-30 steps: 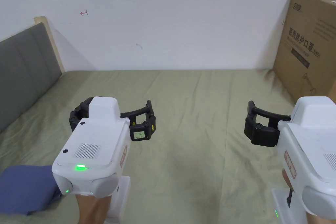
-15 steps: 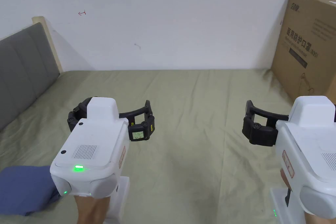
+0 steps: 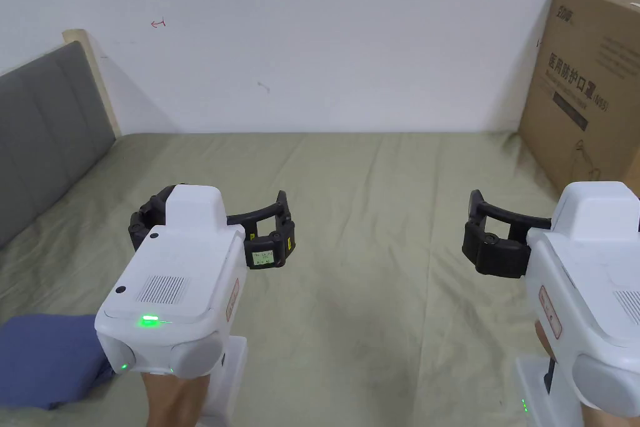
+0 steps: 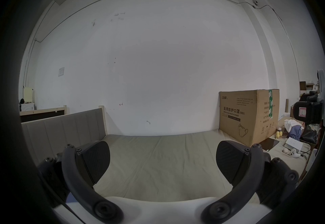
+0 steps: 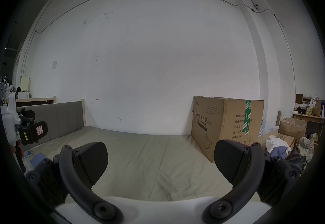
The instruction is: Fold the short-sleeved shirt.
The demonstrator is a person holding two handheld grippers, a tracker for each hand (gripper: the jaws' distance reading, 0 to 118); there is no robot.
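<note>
A blue garment (image 3: 44,359), folded into a compact bundle, lies on the olive bed sheet (image 3: 375,197) at the near left; in the right gripper view a blue corner (image 5: 37,158) of it peeks past the left jaw. My left gripper (image 3: 215,212) hovers over the sheet just right of the bundle, open and holding nothing, its jaws wide apart in the left gripper view (image 4: 162,159). Off to the right at about the same height, my right gripper (image 3: 550,216) is also open and holds nothing (image 5: 161,159).
A large cardboard box (image 3: 587,78) stands on the bed's far right corner against the white wall. A grey padded headboard (image 3: 44,128) runs along the left side. Boxes, bags and clutter (image 5: 290,140) lie beyond the bed's right edge.
</note>
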